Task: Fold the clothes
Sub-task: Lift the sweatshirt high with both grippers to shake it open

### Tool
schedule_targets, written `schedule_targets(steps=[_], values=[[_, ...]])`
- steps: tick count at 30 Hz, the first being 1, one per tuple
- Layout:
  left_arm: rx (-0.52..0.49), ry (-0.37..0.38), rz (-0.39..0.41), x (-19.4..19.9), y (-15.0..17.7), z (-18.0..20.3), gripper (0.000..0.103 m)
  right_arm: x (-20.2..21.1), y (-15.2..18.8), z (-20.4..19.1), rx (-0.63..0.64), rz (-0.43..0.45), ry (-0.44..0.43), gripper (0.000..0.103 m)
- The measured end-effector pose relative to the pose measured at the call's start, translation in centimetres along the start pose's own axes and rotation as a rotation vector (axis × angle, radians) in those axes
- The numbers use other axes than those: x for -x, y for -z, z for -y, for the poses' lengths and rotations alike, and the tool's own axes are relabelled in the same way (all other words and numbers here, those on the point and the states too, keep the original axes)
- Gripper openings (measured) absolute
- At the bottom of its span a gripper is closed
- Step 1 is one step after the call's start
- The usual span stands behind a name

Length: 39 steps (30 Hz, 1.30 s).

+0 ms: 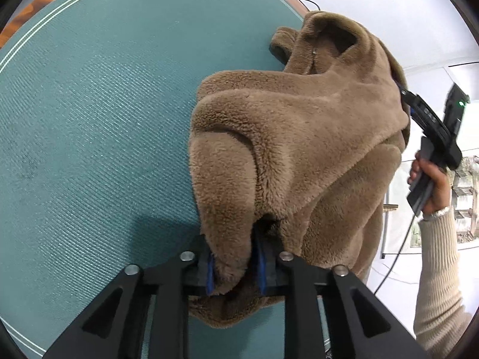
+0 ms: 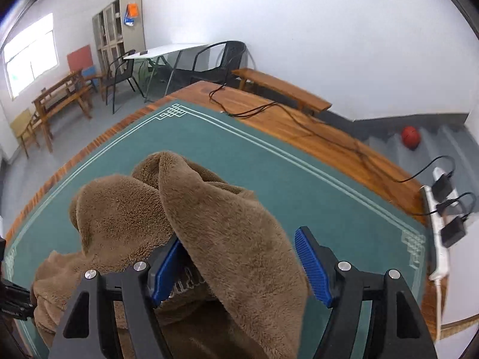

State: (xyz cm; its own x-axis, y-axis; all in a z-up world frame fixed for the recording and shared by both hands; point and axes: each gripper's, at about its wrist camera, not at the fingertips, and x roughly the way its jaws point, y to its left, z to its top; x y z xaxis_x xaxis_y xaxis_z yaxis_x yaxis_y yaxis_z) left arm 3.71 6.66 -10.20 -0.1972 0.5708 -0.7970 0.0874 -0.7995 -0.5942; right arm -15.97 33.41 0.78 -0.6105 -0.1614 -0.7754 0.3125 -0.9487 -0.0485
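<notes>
A brown fleece garment (image 1: 299, 137) hangs bunched above the teal mat (image 1: 89, 119). My left gripper (image 1: 235, 269) is shut on a thick fold of it, and the blue pads (image 1: 210, 272) press the pile from both sides. In the right wrist view the same fleece garment (image 2: 209, 224) drapes over and between the widely spread fingers of my right gripper (image 2: 239, 269), which is open; one blue pad (image 2: 311, 266) stands beside the cloth. A hand holds the right gripper (image 1: 431, 125) at the garment's far edge, its tips hidden behind the fleece.
The teal mat (image 2: 299, 185) covers a wooden table (image 2: 284, 119) with a black cable (image 2: 263, 109) on it. A white power strip (image 2: 440, 233) with black adapters lies at the right edge. Chairs, benches and a white table stand beyond, and a red ball (image 2: 410, 137) rests on the stairs.
</notes>
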Motion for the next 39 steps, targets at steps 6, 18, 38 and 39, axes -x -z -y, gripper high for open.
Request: schedule_targets(steps=[6, 18, 38, 39], values=[[0.009, 0.025, -0.007, 0.1, -0.5, 0.2, 0.049, 0.2, 0.4, 1.5, -0.091, 0.016, 0.002, 0.02], [0.026, 0.061, -0.021, 0.3, -1.4, 0.0, 0.056, 3.9, 4.4, 3.8, -0.103, 0.028, 0.237, 0.008], [-0.047, -0.004, 0.032, 2.7, -1.1, 1.4, 0.014, 6.2, 3.8, 3.4, -0.161, 0.202, 0.417, 0.01], [-0.05, -0.006, 0.036, 2.8, -1.0, 1.6, 0.014, 8.3, 3.4, 3.0, -0.132, 0.259, 0.466, 0.01]])
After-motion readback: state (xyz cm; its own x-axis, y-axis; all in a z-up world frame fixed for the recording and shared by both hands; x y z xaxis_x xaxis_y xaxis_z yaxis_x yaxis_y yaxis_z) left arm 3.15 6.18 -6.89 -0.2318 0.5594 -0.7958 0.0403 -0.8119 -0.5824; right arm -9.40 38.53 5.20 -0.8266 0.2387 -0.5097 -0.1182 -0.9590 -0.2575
